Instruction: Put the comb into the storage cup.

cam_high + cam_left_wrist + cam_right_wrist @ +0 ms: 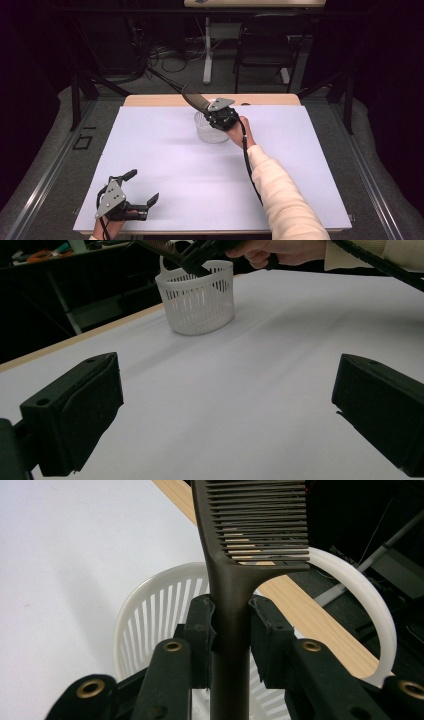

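comb (235,580) above basket (210,131) — table's (165,165) far side

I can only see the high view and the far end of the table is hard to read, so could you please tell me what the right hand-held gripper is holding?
Observer: The right hand-held gripper is shut on a dark comb, clamping its handle.
Operator: Which way do the teeth point?
Observer: Away from the jaws, above the white basket.
Operator: And the left hand-held gripper?
Observer: The left hand-held gripper is open, nothing between its jaws.
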`<state>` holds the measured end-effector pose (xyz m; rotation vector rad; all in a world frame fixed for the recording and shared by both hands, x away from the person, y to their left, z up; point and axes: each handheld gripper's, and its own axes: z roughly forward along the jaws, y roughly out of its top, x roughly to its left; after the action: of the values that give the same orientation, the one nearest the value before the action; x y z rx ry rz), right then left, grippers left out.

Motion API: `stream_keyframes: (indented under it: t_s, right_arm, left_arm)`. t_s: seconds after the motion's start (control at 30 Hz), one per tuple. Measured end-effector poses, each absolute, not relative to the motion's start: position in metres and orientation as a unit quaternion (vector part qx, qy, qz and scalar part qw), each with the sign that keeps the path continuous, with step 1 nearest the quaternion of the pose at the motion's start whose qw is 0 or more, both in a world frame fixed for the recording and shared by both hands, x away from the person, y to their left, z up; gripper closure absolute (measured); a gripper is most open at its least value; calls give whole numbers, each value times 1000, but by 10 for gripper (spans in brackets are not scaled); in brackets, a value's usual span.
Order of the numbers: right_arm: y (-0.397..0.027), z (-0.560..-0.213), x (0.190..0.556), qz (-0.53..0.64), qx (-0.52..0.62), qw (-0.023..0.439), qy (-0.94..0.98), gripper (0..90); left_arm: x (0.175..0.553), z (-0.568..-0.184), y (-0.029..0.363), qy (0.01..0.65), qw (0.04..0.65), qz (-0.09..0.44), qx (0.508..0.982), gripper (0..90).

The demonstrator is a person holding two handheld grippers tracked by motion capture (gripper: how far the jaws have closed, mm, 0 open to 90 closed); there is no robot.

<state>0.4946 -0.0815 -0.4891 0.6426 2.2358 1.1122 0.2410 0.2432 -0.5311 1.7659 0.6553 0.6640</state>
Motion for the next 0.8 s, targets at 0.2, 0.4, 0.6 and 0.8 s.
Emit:
stream_keyframes:
  t_s: [0.2, 0.4, 0.6, 0.8]
  right_arm:
    - [-80, -491, 493, 410, 237, 278, 836, 718]
    - [-80, -492, 493, 407, 238, 275, 838, 717]
    - [-79, -493, 494, 402, 236, 272, 842, 716]
    - [-80, -494, 494, 398, 237, 269, 845, 716]
  left_arm:
    - [241, -531, 243, 276, 541, 280, 743, 1]
    - [241, -531, 243, 276, 541, 280, 743, 1]
    - [241, -531, 244, 276, 541, 280, 743, 1]
    - [241, -531, 243, 276, 541, 280, 744, 2]
